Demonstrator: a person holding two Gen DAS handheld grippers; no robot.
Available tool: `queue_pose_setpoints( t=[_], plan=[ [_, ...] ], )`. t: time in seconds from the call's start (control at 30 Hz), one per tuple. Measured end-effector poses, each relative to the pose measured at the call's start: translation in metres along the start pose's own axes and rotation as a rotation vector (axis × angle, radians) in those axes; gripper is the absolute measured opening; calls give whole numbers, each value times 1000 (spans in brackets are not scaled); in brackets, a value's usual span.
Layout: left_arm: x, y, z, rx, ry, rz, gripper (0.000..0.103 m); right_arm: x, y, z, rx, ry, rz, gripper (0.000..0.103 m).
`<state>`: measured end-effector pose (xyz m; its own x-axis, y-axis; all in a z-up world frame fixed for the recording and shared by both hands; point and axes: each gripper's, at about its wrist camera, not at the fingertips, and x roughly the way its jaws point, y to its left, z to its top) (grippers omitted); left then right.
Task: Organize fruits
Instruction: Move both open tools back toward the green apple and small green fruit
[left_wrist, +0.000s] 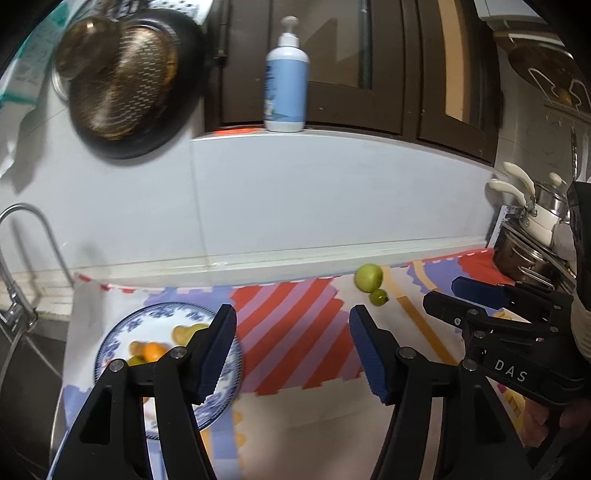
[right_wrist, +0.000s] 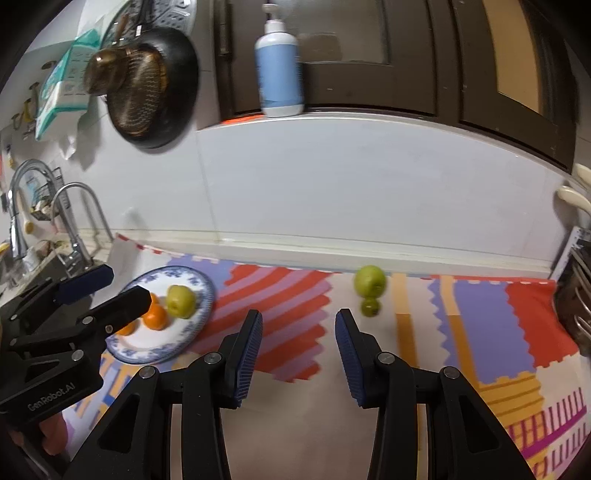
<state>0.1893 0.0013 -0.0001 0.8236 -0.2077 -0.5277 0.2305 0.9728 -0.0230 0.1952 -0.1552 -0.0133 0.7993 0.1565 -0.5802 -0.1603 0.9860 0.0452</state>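
A bright mat (right_wrist: 288, 332) with red, purple, orange and white shapes covers the counter. Behind it stands a plain white wall (right_wrist: 332, 184), and above that are dark brown cupboard doors (right_wrist: 406, 55). A white and blue pump bottle (right_wrist: 279, 66) stands on the ledge under the doors. A dark pan (right_wrist: 166, 92) and a brown strainer (right_wrist: 136, 96) hang on the wall to the left. A bent metal tap (right_wrist: 74, 221) is at the far left, and shiny pots (left_wrist: 532, 236) sit at the far right. A blue and white plate (right_wrist: 199, 302) lies on the left part of the mat. It holds a green apple (right_wrist: 180, 301) and some oranges (right_wrist: 155, 317) close together. A big green apple (right_wrist: 369, 280) sits on the mat near the wall, well apart from the plate, with a small green fruit (right_wrist: 370, 307) just in front of it, and the two seem to touch. The left gripper (left_wrist: 291, 347) hangs over the mat beside the plate with its blue pads apart and nothing between them. The right gripper (right_wrist: 299, 343) hangs over the middle of the mat, its pads apart too, holding nothing.
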Motion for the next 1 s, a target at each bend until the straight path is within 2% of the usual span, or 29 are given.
queue_pose_setpoints(
  t=[0.2, 0.4, 0.7, 1.0],
  plan=[
    [36, -20, 8, 18, 44, -29, 64, 18, -31, 2, 21, 24, -21, 42],
    [74, -28, 8, 45, 95, -32, 64, 56, -57, 2, 57, 74, -19, 42],
    [134, -30, 4, 52, 179, -57, 64, 114, -74, -3, 86, 149, -1, 42],
    [173, -30, -3, 57, 236, -68, 64, 157, -83, -7, 101, 204, 6, 40]
  ],
)
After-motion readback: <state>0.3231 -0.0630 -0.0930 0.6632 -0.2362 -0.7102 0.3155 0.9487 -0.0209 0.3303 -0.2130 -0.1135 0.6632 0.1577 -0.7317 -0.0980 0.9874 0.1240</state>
